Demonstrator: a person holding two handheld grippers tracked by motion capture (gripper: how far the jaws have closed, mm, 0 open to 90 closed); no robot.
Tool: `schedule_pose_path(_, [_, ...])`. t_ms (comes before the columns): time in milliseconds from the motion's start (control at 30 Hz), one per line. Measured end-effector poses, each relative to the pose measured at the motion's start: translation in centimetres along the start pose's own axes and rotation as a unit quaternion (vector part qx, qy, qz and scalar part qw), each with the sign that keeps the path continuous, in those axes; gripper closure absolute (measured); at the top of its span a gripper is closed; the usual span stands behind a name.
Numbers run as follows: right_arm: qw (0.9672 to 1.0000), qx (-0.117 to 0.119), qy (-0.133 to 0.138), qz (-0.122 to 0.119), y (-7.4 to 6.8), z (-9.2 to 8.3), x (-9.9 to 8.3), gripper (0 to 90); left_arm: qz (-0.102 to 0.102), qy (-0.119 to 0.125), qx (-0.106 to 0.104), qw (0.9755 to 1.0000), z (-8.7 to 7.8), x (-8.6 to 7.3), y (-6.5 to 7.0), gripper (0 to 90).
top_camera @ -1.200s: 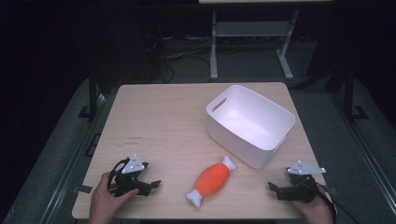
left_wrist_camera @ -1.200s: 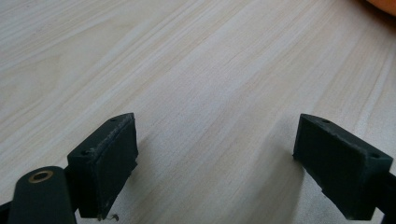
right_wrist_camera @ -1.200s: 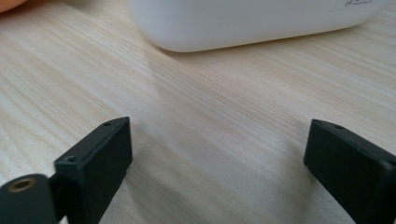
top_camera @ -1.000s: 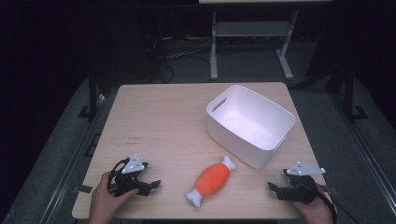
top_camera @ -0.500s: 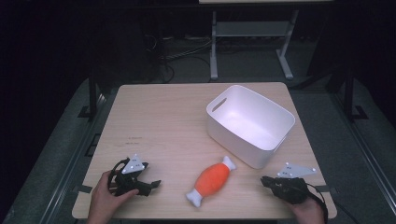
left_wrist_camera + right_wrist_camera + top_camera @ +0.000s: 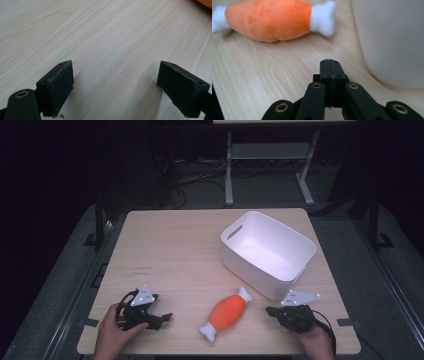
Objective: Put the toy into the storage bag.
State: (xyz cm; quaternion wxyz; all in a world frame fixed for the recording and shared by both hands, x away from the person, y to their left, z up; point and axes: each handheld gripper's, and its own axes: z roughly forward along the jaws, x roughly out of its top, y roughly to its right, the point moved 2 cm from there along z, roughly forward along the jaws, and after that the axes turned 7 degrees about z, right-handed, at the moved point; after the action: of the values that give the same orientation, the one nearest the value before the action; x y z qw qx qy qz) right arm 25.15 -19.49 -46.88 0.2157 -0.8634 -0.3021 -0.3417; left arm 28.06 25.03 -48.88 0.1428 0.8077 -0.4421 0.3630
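The right gripper (image 6: 270, 310) had slid toward the plush toy (image 6: 227, 313), its fingers just clenched on nothing; the toy lay on the desk (image 6: 175, 245) beside the bin (image 6: 300, 245). Left gripper (image 6: 165, 317) (fingers released) idled. Approach step; reopening seemed needed next.

From my remote seat I saw a pale wood-grain counter (image 6: 185, 250), rectangular with rounded corners, standing on a dark grey floor (image 6: 65, 285); a white bin (image 6: 268, 252) with a handle slot sat on its far right part, turned at an angle to the edges; an orange plush drumstick (image 6: 227, 312) with white bone ends lay on its side near the front edge, just beside the bin's near corner, apart from it; the left half of the counter carried faint small marks (image 6: 145, 268).
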Motion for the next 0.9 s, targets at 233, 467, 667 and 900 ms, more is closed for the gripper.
schedule_pose_path(233, [0.9999,0.01,0.005,-0.008,-0.9,1.4,1.8,89.4,0.0,0.0,0.0,1.0,0.0,0.0,0.0,12.9])
schedule_pose_path(467, [0.9997,0.017,-0.004,-0.017,-1.5,2.8,2.6,89.4,0.0,0.0,0.0,1.0,0.0,0.0,0.0,12.9])
schedule_pose_path(667, [0.9995,0.011,-0.012,-0.026,-2.1,4.2,3.5,89.4,0.0,0.0,0.0,1.0,0.0,0.0,0.0,12.9])
schedule_pose_path(900, [0.9994,0.01,-0.012,-0.029,-2.3,5.1,4.4,89.4,-0.001,0.0,0.0,1.0,0.0,0.0,0.0,12.9])
